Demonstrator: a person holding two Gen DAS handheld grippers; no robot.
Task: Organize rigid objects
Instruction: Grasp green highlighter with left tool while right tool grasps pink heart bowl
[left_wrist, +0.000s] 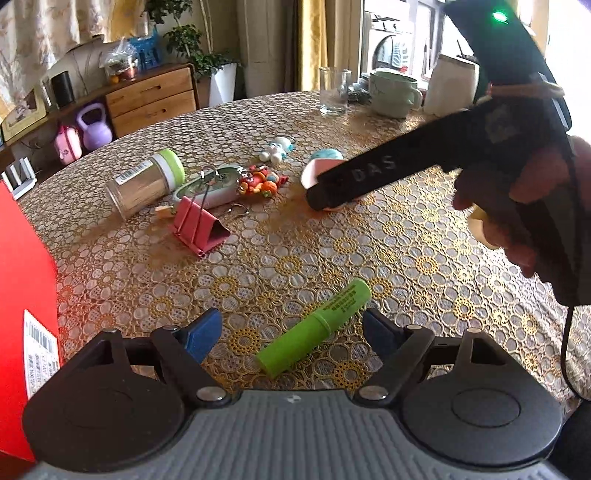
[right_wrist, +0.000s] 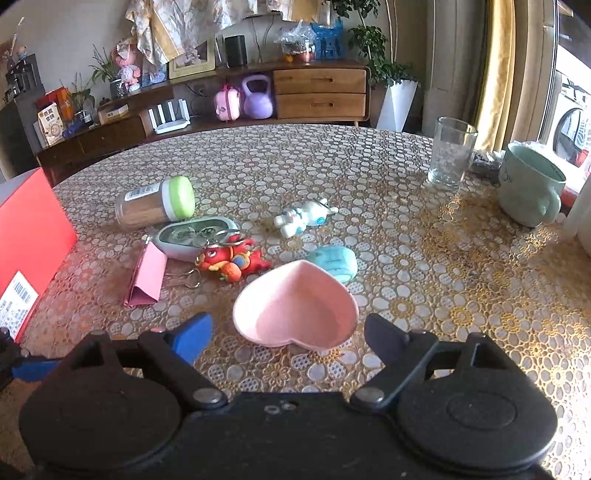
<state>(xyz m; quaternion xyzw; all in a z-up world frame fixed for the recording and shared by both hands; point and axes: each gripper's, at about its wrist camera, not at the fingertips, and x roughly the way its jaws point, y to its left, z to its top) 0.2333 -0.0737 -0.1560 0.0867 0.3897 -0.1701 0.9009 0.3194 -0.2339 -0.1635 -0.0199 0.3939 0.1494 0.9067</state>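
Observation:
A green marker (left_wrist: 314, 328) lies on the lace tablecloth between the blue-padded fingers of my left gripper (left_wrist: 291, 332), whose jaws stand apart from it, open. In the right wrist view a pink heart-shaped dish (right_wrist: 295, 310) sits between the spread fingers of my right gripper (right_wrist: 288, 336), pads clear of its rim, open. Behind the dish lie a teal block (right_wrist: 336, 262), a red toy keychain (right_wrist: 232, 258), a white and blue figurine (right_wrist: 303, 218), a pink binder clip (right_wrist: 147, 275), an oval case (right_wrist: 192, 234) and a toppled jar with a green lid (right_wrist: 155, 203).
A red box (right_wrist: 29, 236) stands at the table's left edge. A drinking glass (right_wrist: 448, 153), a green mug (right_wrist: 528, 184) and a white container (left_wrist: 450, 85) stand at the far right. A hand (left_wrist: 517, 206) holds the right gripper's black body across the left wrist view.

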